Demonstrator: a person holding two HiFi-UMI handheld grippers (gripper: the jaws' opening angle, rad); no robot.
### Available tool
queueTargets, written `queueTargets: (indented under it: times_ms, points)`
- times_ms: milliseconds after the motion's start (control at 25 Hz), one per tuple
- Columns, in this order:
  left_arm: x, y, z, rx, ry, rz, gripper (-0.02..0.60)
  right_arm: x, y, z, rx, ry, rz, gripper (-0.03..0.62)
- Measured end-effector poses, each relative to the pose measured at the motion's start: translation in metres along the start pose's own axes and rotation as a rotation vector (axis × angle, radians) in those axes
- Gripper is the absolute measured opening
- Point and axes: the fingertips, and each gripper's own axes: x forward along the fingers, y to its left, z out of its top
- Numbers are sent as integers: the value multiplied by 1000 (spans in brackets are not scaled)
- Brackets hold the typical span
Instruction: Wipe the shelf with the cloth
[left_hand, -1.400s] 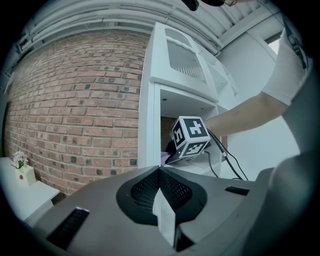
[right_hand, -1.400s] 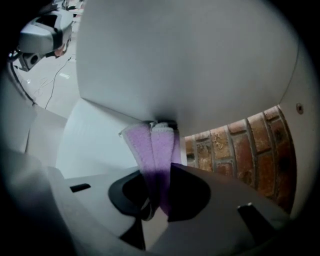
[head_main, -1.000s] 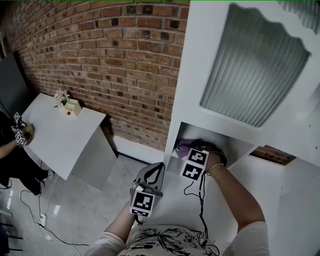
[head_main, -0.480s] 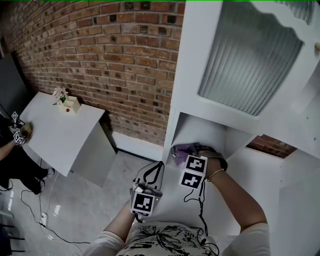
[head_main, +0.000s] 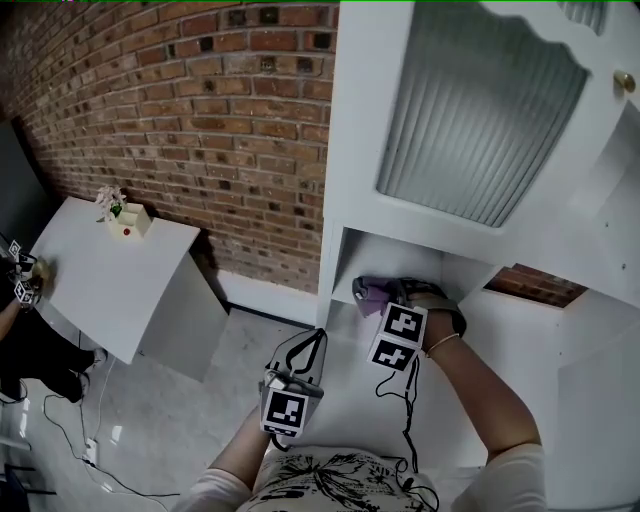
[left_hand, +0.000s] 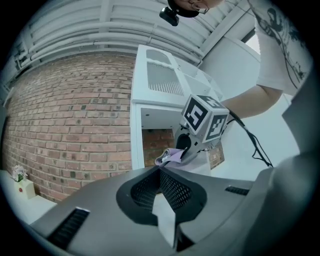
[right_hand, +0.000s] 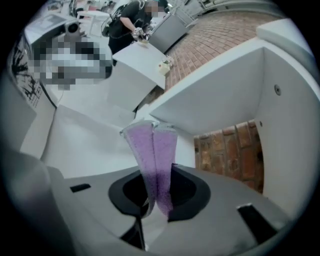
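Right gripper (right_hand: 156, 202) is being clamped on folded purple cloth (right_hand: 152, 160), centre frame, by the shelf (head_main: 400, 262). Likely soft, floppy: best pinched across the fold. Left gripper (left_hand: 162, 172): jaws together, empty.

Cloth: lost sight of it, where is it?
Head view, centre: the purple cloth is pinched in the right gripper, at the open shelf's left edge.
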Motion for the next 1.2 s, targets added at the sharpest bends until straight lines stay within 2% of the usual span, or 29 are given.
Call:
queueTargets:
  times_ms: [200, 320, 560, 880, 1080, 1200]
  points:
    - [13, -8, 0, 11, 11, -53, 14, 28, -45, -32, 7, 102, -117, 81]
    - [21, -7, 0, -11, 1, -62, 14, 46, -65, -47, 1, 177, -141, 81]
    - [36, 9, -8, -25, 14, -37, 14, 89, -102, -71, -56, 258, -160, 81]
    - [42, 25, -22, -42, 43, -19, 14, 124, -99, -107, 90, 362, -45, 81]
    - [44, 25, -25, -44, 52, -26, 14, 119, -86, -111, -4, 435, 17, 81]
    - [43, 20, -25, -39, 54, -41, 14, 115, -77, -111, -5, 445, 48, 81]
